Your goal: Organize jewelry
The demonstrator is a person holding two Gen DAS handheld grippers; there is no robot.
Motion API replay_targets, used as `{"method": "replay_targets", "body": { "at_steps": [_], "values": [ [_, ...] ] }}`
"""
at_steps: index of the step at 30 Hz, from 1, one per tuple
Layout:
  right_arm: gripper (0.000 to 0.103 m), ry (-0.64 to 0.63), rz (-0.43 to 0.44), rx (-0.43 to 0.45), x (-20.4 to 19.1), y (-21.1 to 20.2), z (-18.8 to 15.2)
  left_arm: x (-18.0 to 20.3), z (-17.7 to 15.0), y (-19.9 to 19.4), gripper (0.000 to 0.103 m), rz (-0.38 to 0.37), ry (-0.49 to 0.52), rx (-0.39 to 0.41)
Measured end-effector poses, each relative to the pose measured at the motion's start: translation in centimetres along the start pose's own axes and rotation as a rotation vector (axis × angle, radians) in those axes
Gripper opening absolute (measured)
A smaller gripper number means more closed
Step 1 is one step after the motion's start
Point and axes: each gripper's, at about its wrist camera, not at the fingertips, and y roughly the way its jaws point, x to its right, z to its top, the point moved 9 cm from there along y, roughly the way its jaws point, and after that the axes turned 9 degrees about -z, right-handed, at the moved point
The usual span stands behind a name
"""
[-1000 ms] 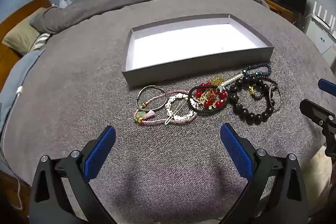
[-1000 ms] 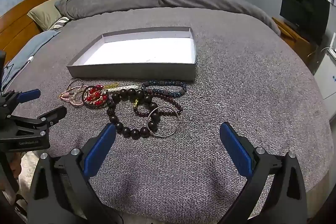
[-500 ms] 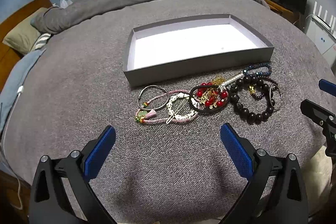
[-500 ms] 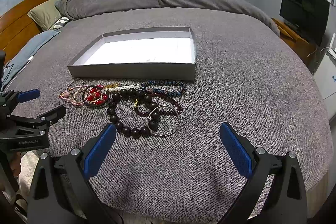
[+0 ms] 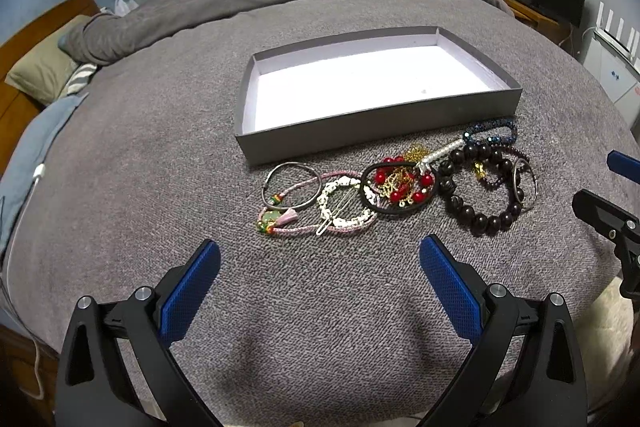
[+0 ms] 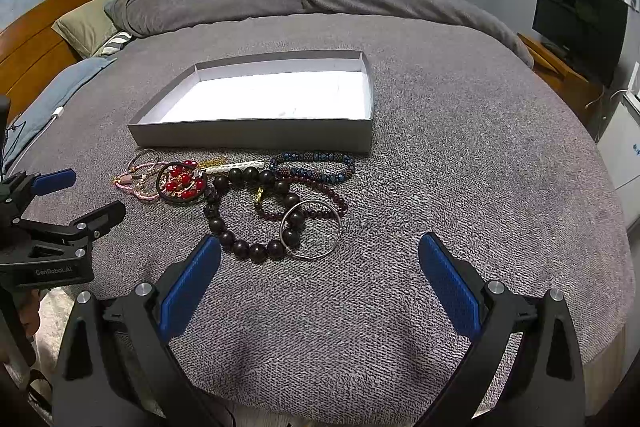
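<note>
Grey tray (image 5: 384, 131): empty. Tangled bracelets (image 5: 400, 183): overlapping, single pieces hard to separate. Left gripper (image 5: 320, 261), right gripper (image 6: 319, 259): spread wide, holding nothing.

bed cover: grey nubbly woven cloth (image 5: 168, 155), rough, matt | shallow grey box (image 5: 376, 131): matt card, smooth white floor | big dark round beads (image 6: 256, 251): glossy | thin silver bangle (image 6: 316, 255): shiny metal | headboard (image 6: 36, 35): smooth brown wood
</note>
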Motion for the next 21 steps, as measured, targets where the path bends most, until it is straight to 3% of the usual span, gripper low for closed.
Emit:
{"method": "replay_targets", "body": {
  "at_steps": [21],
  "values": [
    [0.098, 0.002, 0.001, -0.005, 0.0, -0.01, -0.17, 0.03, 0.03, 0.13, 0.099, 0.006, 0.001, -0.003]
  ]
}}
